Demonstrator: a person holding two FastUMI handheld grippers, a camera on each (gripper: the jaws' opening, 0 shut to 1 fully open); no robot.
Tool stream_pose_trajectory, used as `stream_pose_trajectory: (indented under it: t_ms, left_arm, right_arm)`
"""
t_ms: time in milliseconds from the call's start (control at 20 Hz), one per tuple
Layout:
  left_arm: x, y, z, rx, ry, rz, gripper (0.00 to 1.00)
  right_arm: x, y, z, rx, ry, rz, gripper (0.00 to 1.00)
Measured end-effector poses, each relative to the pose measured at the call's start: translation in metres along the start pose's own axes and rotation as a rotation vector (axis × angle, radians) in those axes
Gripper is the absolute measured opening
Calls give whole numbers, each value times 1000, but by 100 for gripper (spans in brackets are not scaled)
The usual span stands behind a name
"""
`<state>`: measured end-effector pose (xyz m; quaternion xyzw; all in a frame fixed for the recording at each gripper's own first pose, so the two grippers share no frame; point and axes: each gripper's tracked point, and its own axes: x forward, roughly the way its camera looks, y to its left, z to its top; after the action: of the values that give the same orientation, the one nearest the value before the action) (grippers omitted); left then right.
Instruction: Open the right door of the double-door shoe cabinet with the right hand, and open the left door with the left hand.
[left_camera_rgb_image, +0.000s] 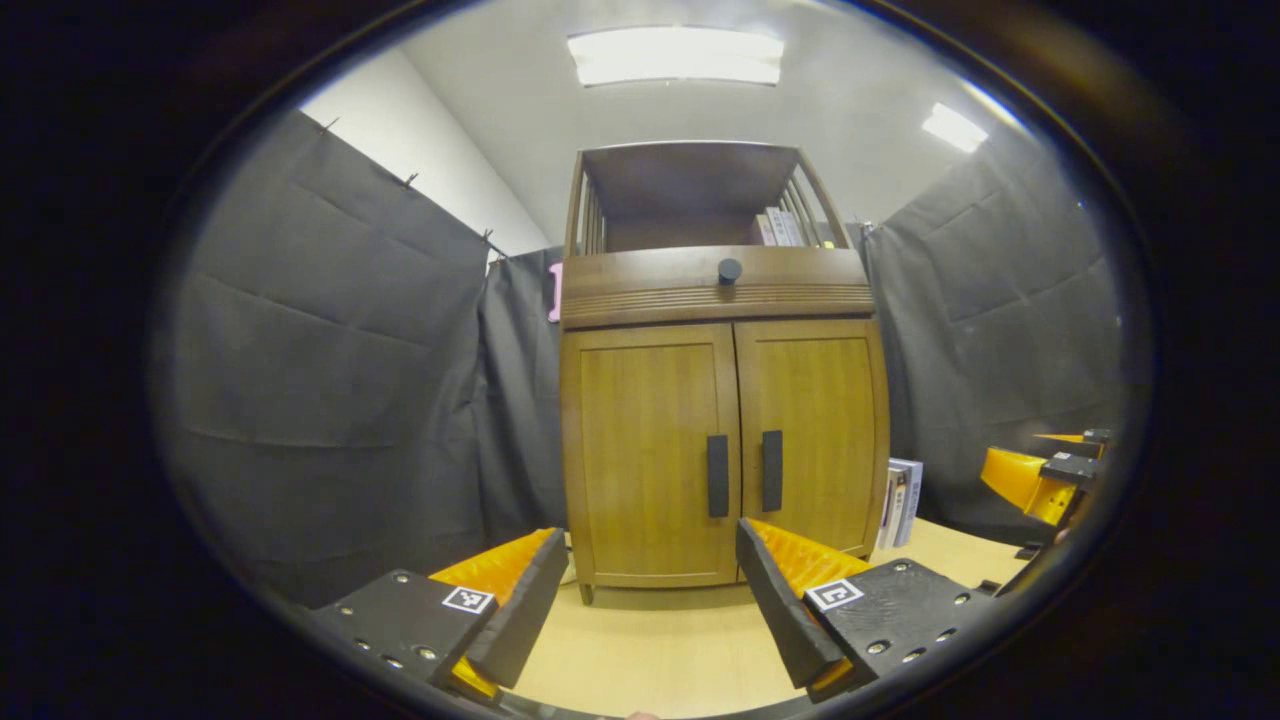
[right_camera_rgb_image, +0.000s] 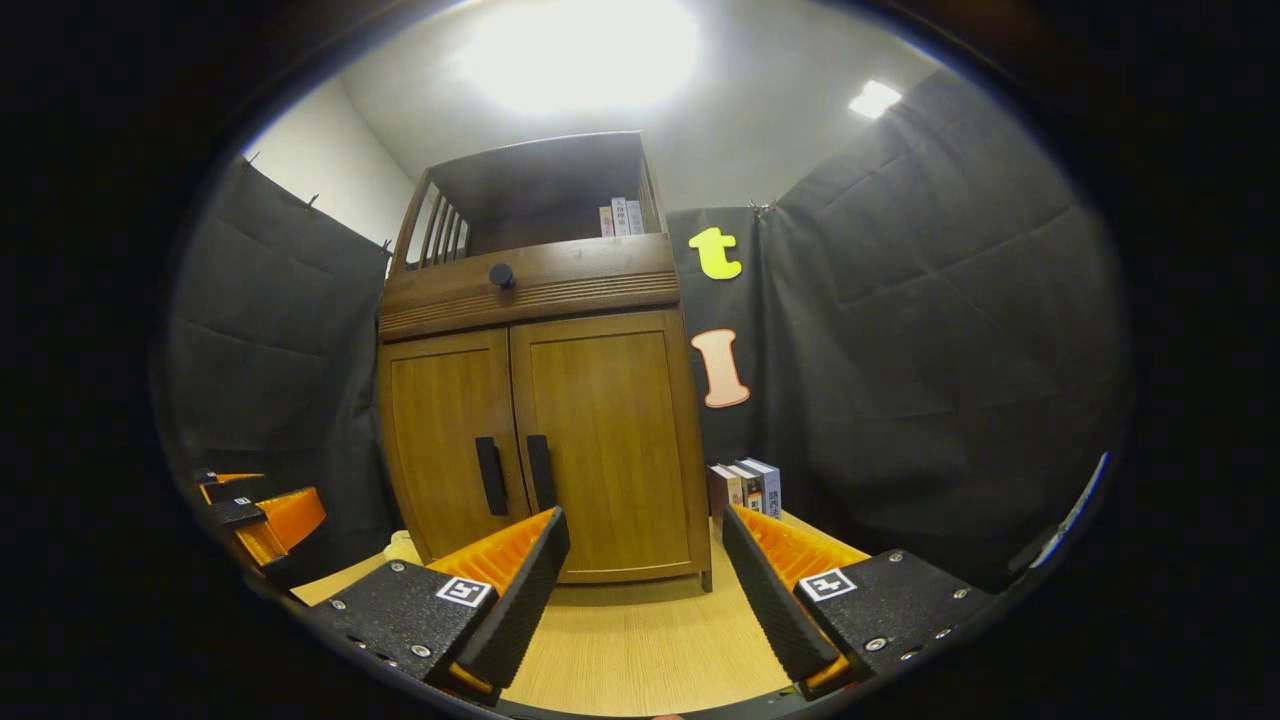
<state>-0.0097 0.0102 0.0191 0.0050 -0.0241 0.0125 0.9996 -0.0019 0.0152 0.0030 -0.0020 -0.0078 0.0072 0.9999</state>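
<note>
- Shoe cabinet (left_camera_rgb_image: 722, 420): stands upright on the light wooden table (left_camera_rgb_image: 650, 660) against the black cloth wall, seen straight ahead in the left gripper view and slightly left of centre in the right gripper view (right_camera_rgb_image: 535, 420).
- Left door (left_camera_rgb_image: 650, 450) and right door (left_camera_rgb_image: 812, 435): both closed, flush with each other, meeting at the centre line.
- Left handle (left_camera_rgb_image: 718, 475) and right handle (left_camera_rgb_image: 772, 470): two dark vertical bars, just beside each other on either side of the seam.
- Left gripper (left_camera_rgb_image: 650, 610): fingers spread wide, nothing between them; it sits low in front of the cabinet, apart from it, with the door handles above and between the fingertips.
- Right gripper (right_camera_rgb_image: 645, 600): fingers likewise wide apart and empty; apart from the cabinet, whose right door (right_camera_rgb_image: 600, 440) lies ahead and to the left of its centre line.
- The right gripper also appears at the far right edge of the left gripper view (left_camera_rgb_image: 1050, 480).
- Books (left_camera_rgb_image: 900, 500): standing on the table just beside the cabinet's right side.
- Drawer knob (left_camera_rgb_image: 729, 270): dark, round, above the doors.
</note>
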Motion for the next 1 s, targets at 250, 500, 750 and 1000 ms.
stream_pose_trajectory:
  t_ms: [250, 500, 750, 1000]
  left_arm:
    - [1, 4, 1, -16, -1, -2, 100]
    - [4, 9, 0, -7, 2, 11, 97]
    - [-1, 25, 2, -1, 6, 60, 99]
    - [-10, 38, 4, 1, 9, 115, 100]
  right_arm:
    - [6, 7, -1, 0, -6, 6, 95]
    - [46, 30, 4, 29, 4, 53, 95]
    - [98, 59, 10, 35, -7, 112, 95]
    - [149, 87, 10, 57, 0, 150, 95]
